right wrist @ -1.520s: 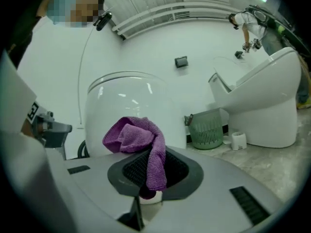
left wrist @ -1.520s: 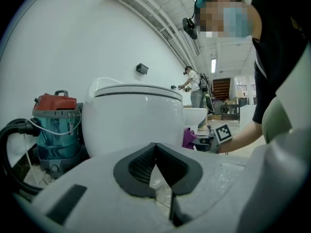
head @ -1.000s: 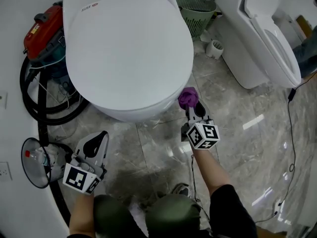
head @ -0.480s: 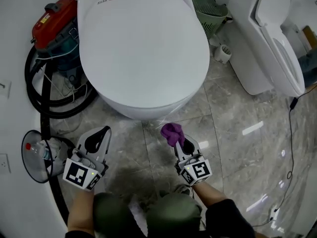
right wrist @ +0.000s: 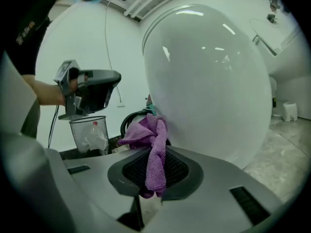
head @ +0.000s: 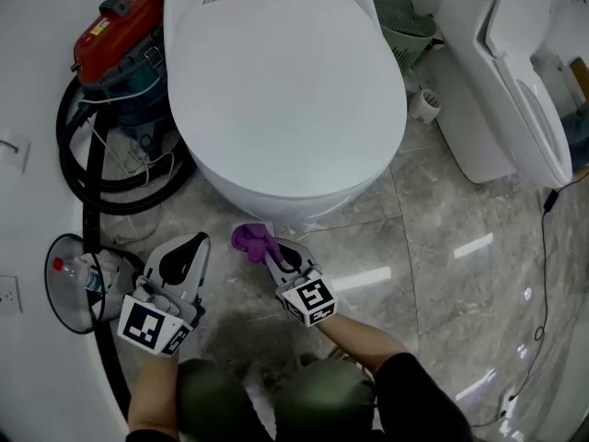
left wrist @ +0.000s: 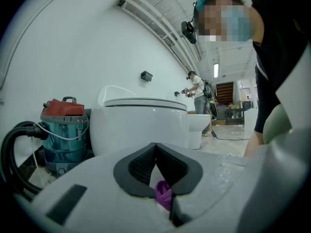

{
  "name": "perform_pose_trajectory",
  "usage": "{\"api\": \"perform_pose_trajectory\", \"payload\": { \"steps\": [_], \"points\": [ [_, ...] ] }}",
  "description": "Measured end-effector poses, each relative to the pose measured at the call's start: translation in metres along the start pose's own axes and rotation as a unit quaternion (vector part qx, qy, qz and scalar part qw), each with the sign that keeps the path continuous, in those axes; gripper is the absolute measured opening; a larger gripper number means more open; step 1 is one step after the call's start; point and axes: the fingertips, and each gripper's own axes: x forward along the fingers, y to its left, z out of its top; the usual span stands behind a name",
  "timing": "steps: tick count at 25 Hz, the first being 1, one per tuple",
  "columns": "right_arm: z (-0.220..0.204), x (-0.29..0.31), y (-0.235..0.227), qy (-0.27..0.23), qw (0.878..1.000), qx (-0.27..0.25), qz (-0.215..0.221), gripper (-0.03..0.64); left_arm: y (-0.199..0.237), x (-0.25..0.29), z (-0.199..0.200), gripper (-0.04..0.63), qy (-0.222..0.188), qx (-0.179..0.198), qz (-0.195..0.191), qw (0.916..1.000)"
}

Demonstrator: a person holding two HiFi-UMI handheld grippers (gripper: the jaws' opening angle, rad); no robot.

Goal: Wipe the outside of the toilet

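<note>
Here right claw [head: 268, 249] pinches purple cloth [head: 247, 238] near toilet [head: 285, 90]; left claw [head: 188, 246] closed.

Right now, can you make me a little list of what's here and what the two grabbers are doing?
toilet: white, lid down
right hand-held gripper: shut on purple cloth, low by the bowl's front
cloth touching bowl: cannot tell
left hand-held gripper: jaws together, back from the toilet
beside toilet: red-topped vacuum with black hose, wire bin
floor: grey marble tiles
</note>
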Motion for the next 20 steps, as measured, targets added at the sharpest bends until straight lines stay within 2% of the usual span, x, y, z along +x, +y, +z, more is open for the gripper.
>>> {"api": "perform_pose_trajectory", "payload": {
  "steps": [3,7,12,20],
  "points": [
    [-0.008,0.015,-0.009,0.019,1.000,-0.006,-0.012,0.044,-0.002,0.001,-0.001,0.006,0.002,0.000,-0.003,1.0000],
    [-0.010,0.008,-0.035,0.018,0.999,0.004,-0.043,0.044,-0.004,0.005,-0.006,0.006,0.008,0.000,-0.006,1.0000],
    [-0.013,-0.029,-0.075,0.016,0.996,0.021,-0.086,0.044,-0.011,0.015,-0.017,0.006,0.019,-0.005,-0.018,0.9996],
    [-0.001,-0.083,-0.161,0.011,0.986,0.016,-0.165,0.044,-0.024,0.029,-0.030,0.006,0.041,-0.008,-0.042,0.9983]
  ]
}}
